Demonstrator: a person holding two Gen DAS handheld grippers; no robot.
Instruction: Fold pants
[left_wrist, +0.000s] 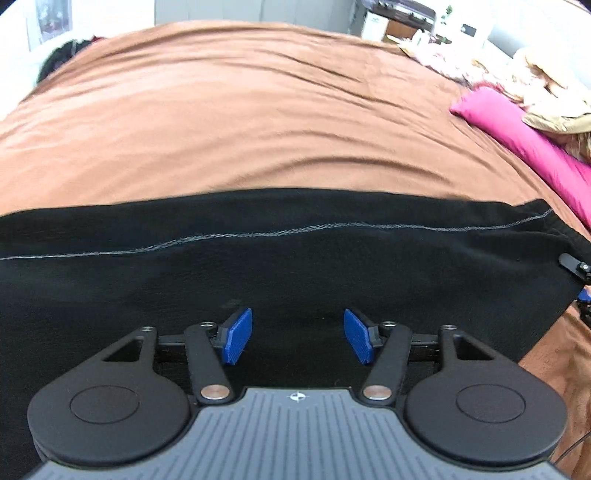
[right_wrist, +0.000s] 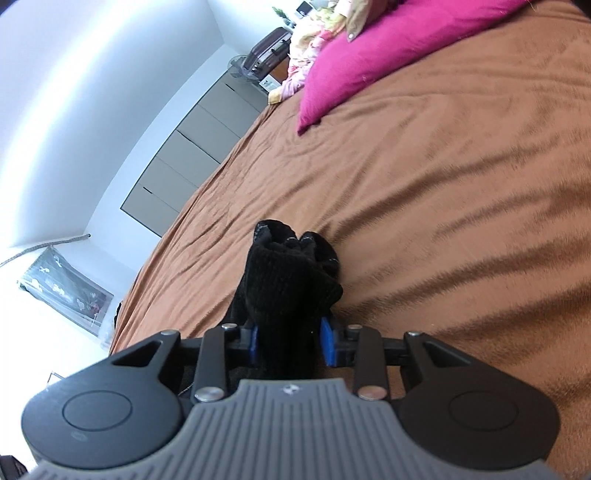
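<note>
Black pants lie stretched across the brown bedspread, with a thin grey seam line running left to right. My left gripper hovers just above the pants, its blue pads wide apart and empty. My right gripper is shut on a bunched end of the black pants, lifted over the bedspread. A part of the right gripper shows at the right end of the pants in the left wrist view.
A magenta pillow and crumpled pale bedding lie at the bed's right side; the pillow also shows in the right wrist view. Grey cabinets and a suitcase stand past the bed.
</note>
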